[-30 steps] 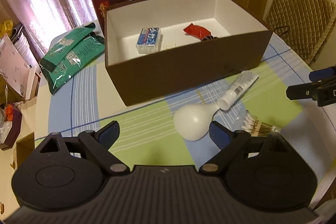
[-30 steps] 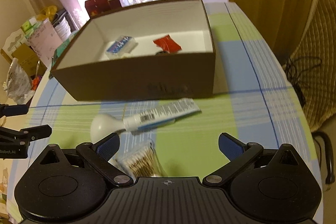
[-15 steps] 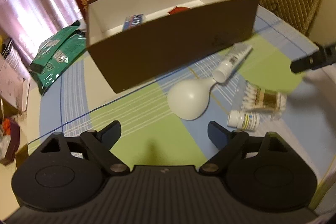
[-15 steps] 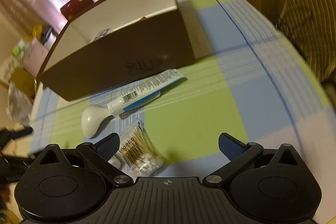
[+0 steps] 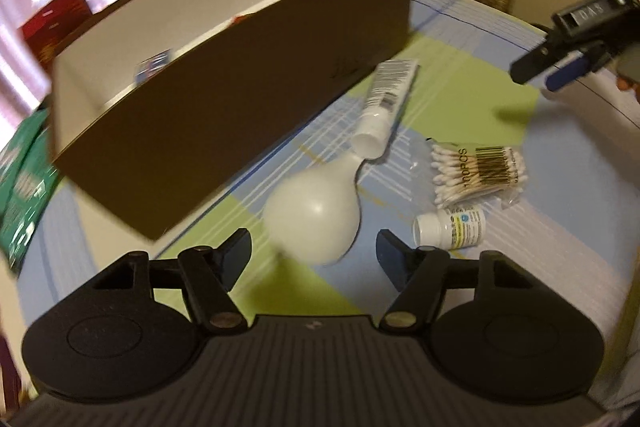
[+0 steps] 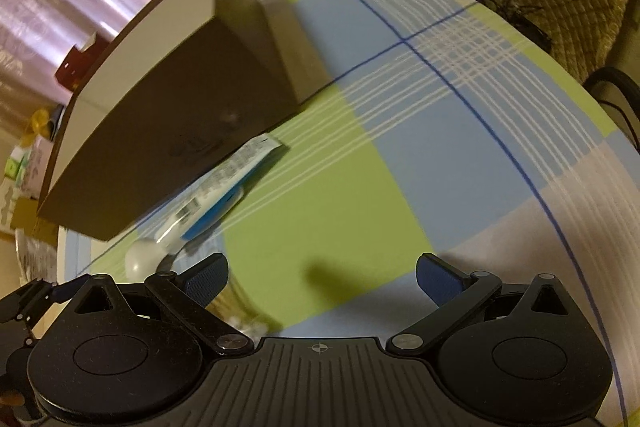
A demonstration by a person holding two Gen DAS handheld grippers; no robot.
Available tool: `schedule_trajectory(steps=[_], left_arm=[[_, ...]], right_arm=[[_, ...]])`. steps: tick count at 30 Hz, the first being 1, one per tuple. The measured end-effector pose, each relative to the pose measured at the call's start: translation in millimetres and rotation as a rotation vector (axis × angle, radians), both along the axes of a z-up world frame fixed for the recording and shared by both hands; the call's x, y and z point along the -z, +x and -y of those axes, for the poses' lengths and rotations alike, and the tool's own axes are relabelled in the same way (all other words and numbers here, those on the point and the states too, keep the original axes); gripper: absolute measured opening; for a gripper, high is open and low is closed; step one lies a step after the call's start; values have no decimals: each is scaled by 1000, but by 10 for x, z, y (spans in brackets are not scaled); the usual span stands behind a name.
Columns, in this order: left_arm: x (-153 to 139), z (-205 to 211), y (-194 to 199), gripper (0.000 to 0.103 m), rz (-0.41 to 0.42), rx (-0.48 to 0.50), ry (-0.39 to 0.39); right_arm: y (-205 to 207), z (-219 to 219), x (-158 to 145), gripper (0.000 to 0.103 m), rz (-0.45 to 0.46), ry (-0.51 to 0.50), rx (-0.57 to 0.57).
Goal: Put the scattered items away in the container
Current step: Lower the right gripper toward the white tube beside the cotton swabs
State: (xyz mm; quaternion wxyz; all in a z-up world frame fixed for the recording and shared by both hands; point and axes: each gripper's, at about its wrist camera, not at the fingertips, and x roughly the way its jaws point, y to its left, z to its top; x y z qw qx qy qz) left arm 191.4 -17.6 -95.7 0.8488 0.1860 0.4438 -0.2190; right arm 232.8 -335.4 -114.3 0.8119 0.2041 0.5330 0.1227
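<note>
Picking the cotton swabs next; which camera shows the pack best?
Left wrist: the cotton swab pack lies fully visible, barcode up, beside the pill bottle. In the right wrist view it is only a blurred sliver behind the right gripper.

My left wrist camera sits low over the desk (image 5: 500,291), looking forward between its jaws, close to the white bulb (image 5: 316,215) and facing the brown box (image 5: 224,115). My right wrist camera looks from the right, tilted, along the box's (image 6: 180,115) corner. Both views share the box, the tube (image 5: 386,95) (image 6: 224,187) and the bulb (image 6: 140,259).
</note>
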Motion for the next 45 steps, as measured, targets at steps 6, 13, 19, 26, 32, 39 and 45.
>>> schedule_trajectory(steps=[6,13,19,26,32,39,45], left_arm=[[130,180,312,66,-22,144,24],[260,285,576,55,-75,234,38],[285,187,498,49,-96,251,31],[256,-74,94,43,-133,222,39],[225,-287,-265,42,-183,140,60],[177,-395,-479,41,-176,4,5],[4,-498,-595,40,-129,-66,-34]], right_arm=[[88,59,61,103,-22,-2,32],[158,67,89,103,-33,-6,47],[185,9,84,103,-31,-15,33],[202,-143,66,103,-28,-13,-14],[173,-279,28,103,-14,7,-66],[133,-646,-157,103,32,94,-180],[50,-1069,-275,103,61,69,-320]])
